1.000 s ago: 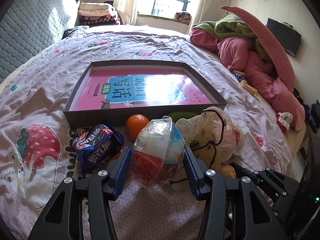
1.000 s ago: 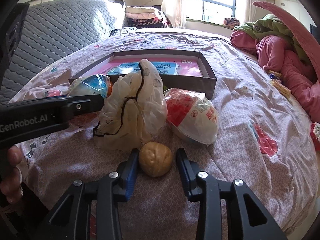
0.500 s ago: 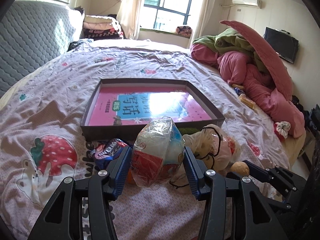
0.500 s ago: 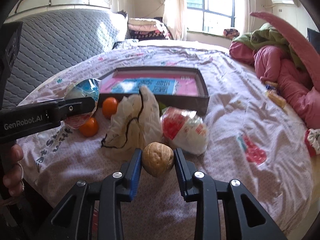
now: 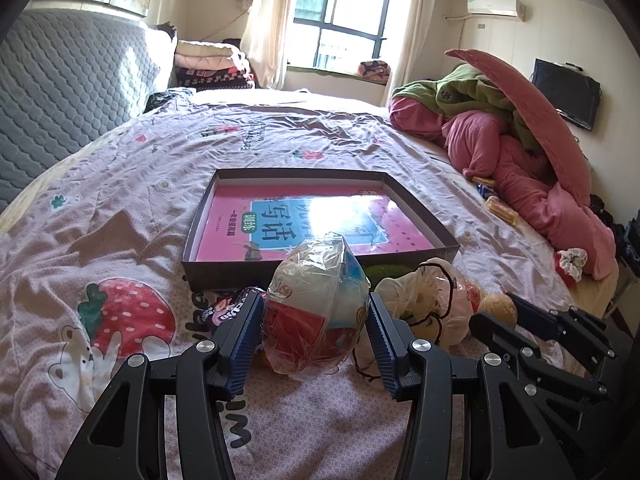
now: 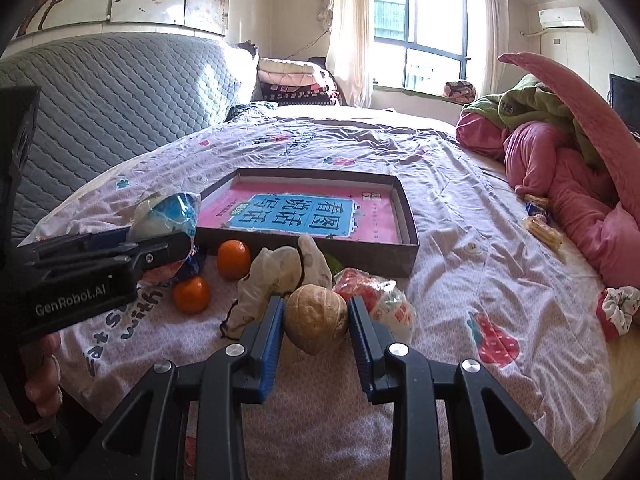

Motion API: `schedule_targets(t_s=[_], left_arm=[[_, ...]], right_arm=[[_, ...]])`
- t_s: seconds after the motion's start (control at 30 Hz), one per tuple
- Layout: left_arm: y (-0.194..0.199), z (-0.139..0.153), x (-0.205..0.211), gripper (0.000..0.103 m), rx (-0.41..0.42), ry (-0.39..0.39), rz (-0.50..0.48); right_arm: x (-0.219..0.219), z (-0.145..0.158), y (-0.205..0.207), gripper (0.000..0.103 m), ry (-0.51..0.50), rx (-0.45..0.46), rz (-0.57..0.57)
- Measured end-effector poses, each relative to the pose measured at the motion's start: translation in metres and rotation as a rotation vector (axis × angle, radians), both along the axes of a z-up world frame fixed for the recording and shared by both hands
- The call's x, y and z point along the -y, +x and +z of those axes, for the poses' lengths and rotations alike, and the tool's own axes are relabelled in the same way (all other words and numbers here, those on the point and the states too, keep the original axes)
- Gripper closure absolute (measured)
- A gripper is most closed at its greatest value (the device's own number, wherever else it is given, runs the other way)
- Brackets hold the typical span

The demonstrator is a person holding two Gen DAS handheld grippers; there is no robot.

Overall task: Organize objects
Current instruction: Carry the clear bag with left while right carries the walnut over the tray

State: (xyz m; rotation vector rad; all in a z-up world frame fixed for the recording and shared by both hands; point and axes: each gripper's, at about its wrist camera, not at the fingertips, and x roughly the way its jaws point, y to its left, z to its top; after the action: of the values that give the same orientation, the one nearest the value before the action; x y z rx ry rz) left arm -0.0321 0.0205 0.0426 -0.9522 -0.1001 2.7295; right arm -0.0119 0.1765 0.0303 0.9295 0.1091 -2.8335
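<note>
My left gripper [image 5: 316, 320] is shut on a plastic-wrapped bowl [image 5: 316, 304] and holds it above the bed. The bowl also shows at the left of the right wrist view [image 6: 168, 212]. My right gripper [image 6: 316, 316] is shut on a walnut [image 6: 316, 318], lifted off the sheet; it shows in the left wrist view too [image 5: 498, 308]. A shallow dark box [image 5: 224, 274] with a pink book [image 5: 312, 220] inside lies ahead in both views [image 6: 408, 216]. On the sheet lie two oranges [image 6: 233, 254], a crumpled pale bag [image 6: 280, 276] and a red-white packet [image 6: 384, 300].
A dark snack packet [image 5: 226, 306] lies by the box's near wall. A pink and green bedding heap [image 5: 520, 140] fills the right side. A quilted grey headboard [image 6: 100, 100] stands at left. Small snacks [image 6: 540, 224] and a scrunchie [image 6: 620, 308] lie at the right edge.
Both grippers have risen and pulled back with their loads. The walnut, on the sheet between open jaws a second ago, is now gripped and lifted. The objects on the bed look smaller and lower.
</note>
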Motion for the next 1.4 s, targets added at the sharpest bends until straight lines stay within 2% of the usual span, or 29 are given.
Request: schedule_targets(t_s=[0.57, 1.4], left_arm=[[-0.014, 0.006, 0.002, 0.050, -0.030, -0.031, 0.043], [-0.060, -0.001, 0.006, 0.050, 0.014, -0.036, 0.086]], right_arm=[[0.000, 0.024, -0.023, 0.070, 0.002, -0.039, -0.033], [0.005, 0.033, -0.073, 0.070, 0.004, -0.035, -0.037]])
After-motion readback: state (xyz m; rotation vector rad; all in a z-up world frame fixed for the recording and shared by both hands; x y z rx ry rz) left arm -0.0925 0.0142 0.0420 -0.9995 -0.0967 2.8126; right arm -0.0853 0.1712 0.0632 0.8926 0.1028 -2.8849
